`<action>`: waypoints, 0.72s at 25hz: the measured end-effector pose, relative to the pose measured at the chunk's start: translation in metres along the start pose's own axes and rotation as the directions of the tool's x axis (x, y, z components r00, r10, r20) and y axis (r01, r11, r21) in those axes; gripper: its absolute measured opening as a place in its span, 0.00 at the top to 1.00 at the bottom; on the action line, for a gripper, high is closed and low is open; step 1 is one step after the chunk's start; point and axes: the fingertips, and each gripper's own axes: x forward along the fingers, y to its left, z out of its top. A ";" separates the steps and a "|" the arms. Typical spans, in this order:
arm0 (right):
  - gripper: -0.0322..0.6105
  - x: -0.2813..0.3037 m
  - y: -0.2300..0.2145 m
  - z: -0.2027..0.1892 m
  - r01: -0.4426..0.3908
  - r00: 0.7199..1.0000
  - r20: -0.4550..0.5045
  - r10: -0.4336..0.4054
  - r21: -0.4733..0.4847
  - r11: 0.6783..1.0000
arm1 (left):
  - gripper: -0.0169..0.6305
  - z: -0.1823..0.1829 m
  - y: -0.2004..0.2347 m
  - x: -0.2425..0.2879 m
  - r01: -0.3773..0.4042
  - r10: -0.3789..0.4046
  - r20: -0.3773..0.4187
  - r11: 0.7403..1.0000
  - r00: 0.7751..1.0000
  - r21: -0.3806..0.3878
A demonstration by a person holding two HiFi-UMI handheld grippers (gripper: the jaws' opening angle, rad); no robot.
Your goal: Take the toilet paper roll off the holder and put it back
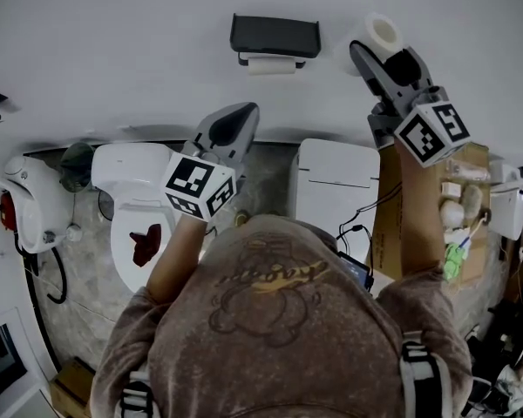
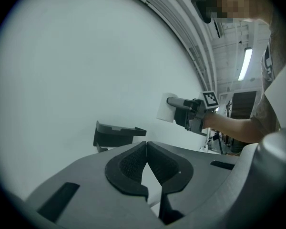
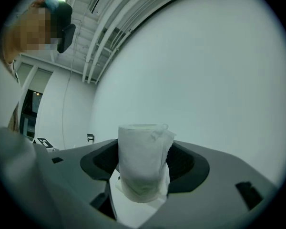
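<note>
The toilet bowl (image 1: 131,225) stands open with a dark red patch inside. The cardboard box (image 1: 386,232) at right holds small white and green items. The left tongs (image 1: 237,120) are closed on nothing. The right tongs (image 1: 376,52) clamp the toilet paper roll (image 3: 142,163), which is white, crumpled and off the wall holder (image 1: 275,35), to its right.

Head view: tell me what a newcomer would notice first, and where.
The white toilet paper roll stands out at upper right, clamped in the right tool and raised against the pale wall, just right of the dark holder. The left tool, shut on nothing, points at the wall lower left of that holder, above a white toilet.
</note>
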 end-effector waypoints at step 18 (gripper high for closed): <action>0.50 -0.078 0.037 -0.102 0.120 0.990 -0.087 -0.114 0.073 0.990 | 0.94 -0.013 -0.019 0.011 0.046 -0.046 -0.019 0.999 0.999 -0.014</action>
